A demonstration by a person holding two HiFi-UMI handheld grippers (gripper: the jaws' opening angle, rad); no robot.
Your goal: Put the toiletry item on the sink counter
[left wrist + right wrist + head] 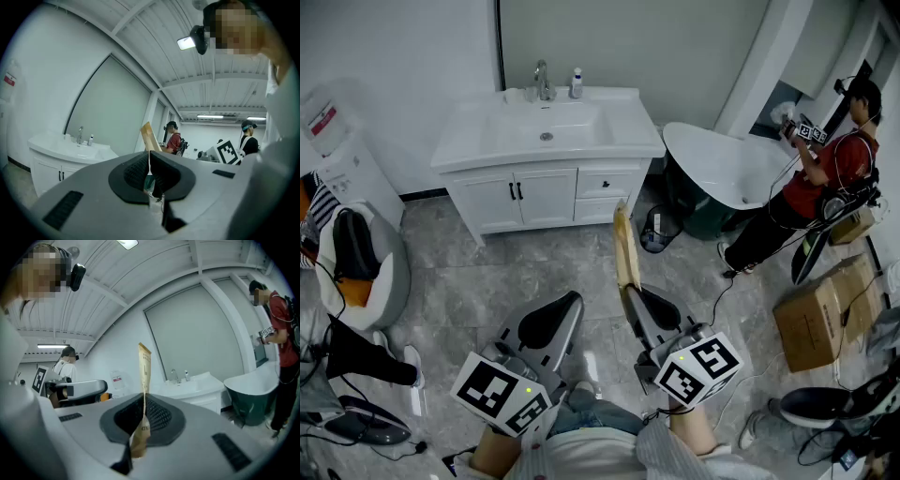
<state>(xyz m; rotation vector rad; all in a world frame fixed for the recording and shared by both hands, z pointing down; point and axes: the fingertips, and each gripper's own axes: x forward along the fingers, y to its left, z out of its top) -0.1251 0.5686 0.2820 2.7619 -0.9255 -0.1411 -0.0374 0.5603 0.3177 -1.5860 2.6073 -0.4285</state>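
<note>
Closest to me, at the bottom of the head view, my two grippers reach forward side by side, both held level over the grey tiled floor [487, 281], each with a marker cube at its near end.

My right gripper [634, 292] [143, 401] is clenched on the toiletry item, a flat tan packet [625, 246] [144, 364]. Its lower end is pinched between the pads, and the rest stands straight up out of the jaws, edge-on to that gripper's camera.

My left gripper [567, 305] [149, 161] has its jaws pressed together with nothing between them. It sits just beside the right one, a little nearer to me.

Ahead, well apart from both grippers, stands the white sink counter [461, 142] with cabinet doors and drawers below. The packet is not on it; it is in the air in front of it.

Right of the counter is a white bathtub [722, 173], and a person in a red top [820, 178] stands at its far side.

A cardboard box [811, 323] lies on the floor to my right.

At the back edge of the counter are a metal faucet [542, 80] and, just beside it, a small bottle [576, 82].
</note>
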